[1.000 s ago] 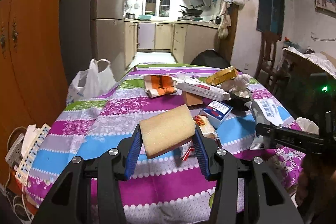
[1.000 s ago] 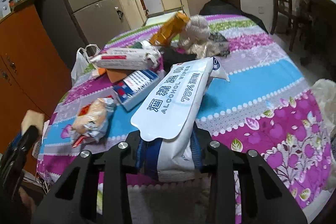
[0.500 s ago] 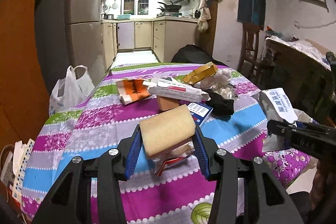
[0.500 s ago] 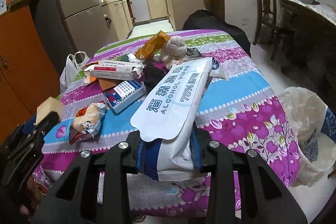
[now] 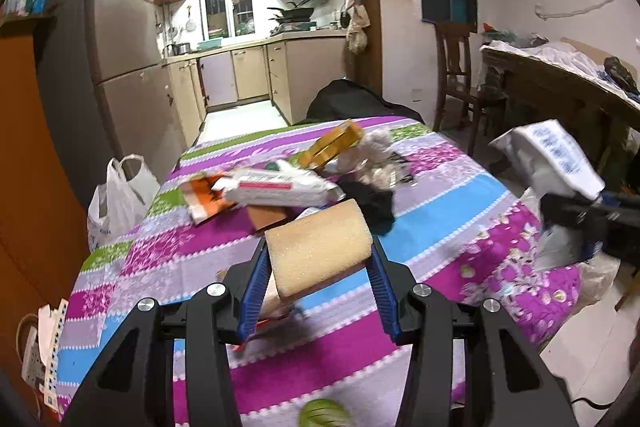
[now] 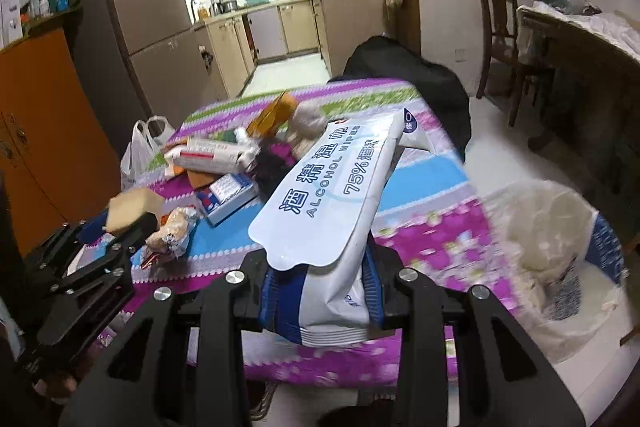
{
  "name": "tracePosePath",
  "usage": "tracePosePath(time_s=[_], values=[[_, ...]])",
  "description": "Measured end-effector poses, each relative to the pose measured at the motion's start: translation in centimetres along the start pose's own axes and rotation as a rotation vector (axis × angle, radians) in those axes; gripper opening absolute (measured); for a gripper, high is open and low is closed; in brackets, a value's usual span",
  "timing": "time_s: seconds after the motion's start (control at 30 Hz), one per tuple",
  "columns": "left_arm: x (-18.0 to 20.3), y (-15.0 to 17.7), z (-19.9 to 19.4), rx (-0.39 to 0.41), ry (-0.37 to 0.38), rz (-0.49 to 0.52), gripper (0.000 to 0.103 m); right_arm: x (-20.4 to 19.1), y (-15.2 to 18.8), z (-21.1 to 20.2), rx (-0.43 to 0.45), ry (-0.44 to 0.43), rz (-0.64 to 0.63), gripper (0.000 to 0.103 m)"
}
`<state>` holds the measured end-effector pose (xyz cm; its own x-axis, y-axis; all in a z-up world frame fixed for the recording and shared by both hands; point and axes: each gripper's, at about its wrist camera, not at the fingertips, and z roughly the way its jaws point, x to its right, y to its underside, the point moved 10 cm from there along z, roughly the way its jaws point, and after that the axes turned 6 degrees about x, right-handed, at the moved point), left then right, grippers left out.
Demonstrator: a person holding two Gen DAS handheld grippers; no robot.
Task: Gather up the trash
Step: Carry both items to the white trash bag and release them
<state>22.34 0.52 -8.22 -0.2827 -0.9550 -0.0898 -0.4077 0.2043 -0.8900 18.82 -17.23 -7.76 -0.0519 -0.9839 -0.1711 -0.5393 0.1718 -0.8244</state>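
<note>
My left gripper (image 5: 318, 259) is shut on a tan sponge (image 5: 320, 241), held above the near part of the striped table (image 5: 460, 219). A white pack of alcohol wipes (image 6: 332, 195) is clamped in my right gripper (image 6: 322, 301), which hangs off the table's right front edge. That pack (image 5: 556, 155) and the right gripper (image 5: 576, 217) show at the right of the left wrist view. The sponge (image 6: 132, 207) and left gripper (image 6: 100, 239) appear at the left of the right wrist view. A trash bin lined with a white bag (image 6: 556, 251) stands on the floor at the right.
More litter lies on the table: a white wrapped pack (image 5: 276, 187), an orange packet (image 5: 204, 193), a yellow box (image 5: 336, 143), crumpled tissue (image 5: 372, 147), black cloth (image 5: 372, 203), a blue box (image 6: 228, 193), a snack bag (image 6: 174, 233). A white carrier bag (image 5: 116, 199) hangs at the left.
Both grippers have pulled back from the table and swung to the right with their loads. The lined bin has come further into the right wrist view.
</note>
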Motion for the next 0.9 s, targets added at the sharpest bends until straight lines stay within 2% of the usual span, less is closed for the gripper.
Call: tracePosePath(time_s=[0.2,0.43,0.6,0.77,0.9], values=[[5.7,-2.1,-0.3,-0.001,0.061,0.032,0.049,7.0,-2.9,-4.9,0.07,0.024,0.06,0.034],[14.9,-3.8,-0.6,0.017,0.164,0.122,0.049,17.1,-4.4,-10.7,0.129,0.189,0.087,0.034],[20.9,-4.6,-0.1,0.028,0.237,0.175,0.049,22.5,-4.7,-13.8,0.158,0.289,0.117,0.034],[26.9,-6.8,0.9,0.052,0.355,0.218,0.049,25.7,-5.3,-15.8,0.168,0.358,0.125,0.034],[32.7,-8.7,2.0,0.035,0.522,0.294,0.049,26.9,-5.3,-15.6,0.116,0.366,0.135,0.034]])
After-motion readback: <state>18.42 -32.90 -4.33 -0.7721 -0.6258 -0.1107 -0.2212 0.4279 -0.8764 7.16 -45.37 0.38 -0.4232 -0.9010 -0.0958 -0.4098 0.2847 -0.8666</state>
